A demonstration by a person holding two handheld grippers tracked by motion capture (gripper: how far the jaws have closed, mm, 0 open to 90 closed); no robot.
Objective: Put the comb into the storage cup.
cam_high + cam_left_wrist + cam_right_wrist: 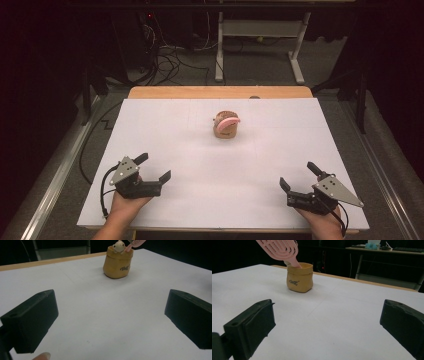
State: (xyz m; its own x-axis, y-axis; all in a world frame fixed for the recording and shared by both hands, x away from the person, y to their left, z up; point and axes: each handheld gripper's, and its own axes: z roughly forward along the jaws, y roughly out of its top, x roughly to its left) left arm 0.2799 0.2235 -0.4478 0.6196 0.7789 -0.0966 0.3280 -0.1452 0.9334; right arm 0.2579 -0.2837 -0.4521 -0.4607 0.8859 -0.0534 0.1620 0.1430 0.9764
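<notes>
A small tan pouch stands upright near the middle of the white table top. A pink slotted brush sticks out of it, beside a small cream figure. My left gripper rests at the near left, open, nothing between its jaws. My right gripper rests at the near right, also open and holding nothing. Both point toward the pouch from well short of it.
The white sheet covers a wooden table whose far edge shows bare. Beyond it stand a white desk frame and tangled cables on the floor. A metal rail runs along the left side.
</notes>
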